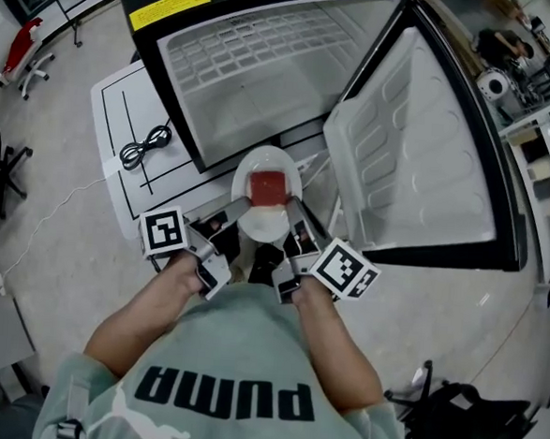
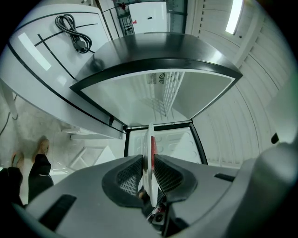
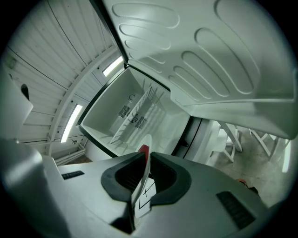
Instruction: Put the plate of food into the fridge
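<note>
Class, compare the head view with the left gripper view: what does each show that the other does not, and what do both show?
Only the head view: the right gripper, the person's forearms and the food's red top face. Only the left gripper view: a ceiling light and the plate edge-on between the left gripper's shut jaws. Both: the plate, the open fridge and the black cable.

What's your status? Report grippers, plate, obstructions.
Both shut on the plate rim: left gripper, right gripper. Red food on it, held before the open fridge. Nothing visible in the way.
</note>
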Motion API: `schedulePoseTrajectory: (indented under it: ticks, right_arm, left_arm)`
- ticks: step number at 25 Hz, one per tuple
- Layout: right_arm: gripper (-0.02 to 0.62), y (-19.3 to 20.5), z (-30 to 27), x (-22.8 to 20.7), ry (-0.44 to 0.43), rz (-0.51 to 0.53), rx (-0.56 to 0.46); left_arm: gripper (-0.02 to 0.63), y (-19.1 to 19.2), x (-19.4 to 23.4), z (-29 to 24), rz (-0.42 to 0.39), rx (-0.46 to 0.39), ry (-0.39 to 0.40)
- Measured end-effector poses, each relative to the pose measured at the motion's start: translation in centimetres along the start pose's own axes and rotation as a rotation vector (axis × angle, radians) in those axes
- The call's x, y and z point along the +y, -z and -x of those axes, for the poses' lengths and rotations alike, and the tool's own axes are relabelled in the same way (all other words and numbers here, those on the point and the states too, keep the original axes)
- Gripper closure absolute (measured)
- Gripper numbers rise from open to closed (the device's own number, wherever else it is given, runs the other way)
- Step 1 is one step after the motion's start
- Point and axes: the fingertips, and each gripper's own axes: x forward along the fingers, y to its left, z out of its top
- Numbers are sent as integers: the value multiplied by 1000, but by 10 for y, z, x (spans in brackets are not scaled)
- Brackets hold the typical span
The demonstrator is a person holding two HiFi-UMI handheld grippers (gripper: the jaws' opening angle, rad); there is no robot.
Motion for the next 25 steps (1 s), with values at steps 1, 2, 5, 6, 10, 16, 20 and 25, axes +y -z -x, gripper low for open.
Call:
schedulePoseTrajectory:
  ticks: [1,2,5,6,10,16,20,25]
  right_arm:
    - [558,-4,-5,-2,-4,-3,2]
    - [558,-8,-10,-4,-8,-6,4]
    - [558,-20,-27,-11,-9,-7,17]
    - [558,-24,-32,-13,-10,-10,22]
    - [558,-35,-56,-21,-15,-15,39]
    - [558,-46,-93,-38,-9,3,87]
    - [558,-55,-115,-44,-20,14,114]
    - [558,-58,-143,-49,-62,29,171]
  left_arm:
    - [532,-4,2,-5,2,-6,-3]
    - [532,-7,3,-9,3,-12,-7]
    - [531,-21,7,-23,5,-31,-18]
    - [532,-25,9,-28,4,-37,-22]
    - [532,-45,18,-42,8,-62,-43]
    - [531,-71,37,-61,41,-133,-55]
    - [532,-88,48,-71,51,-184,-53]
    - [532,-106,59,-78,65,-268,-47]
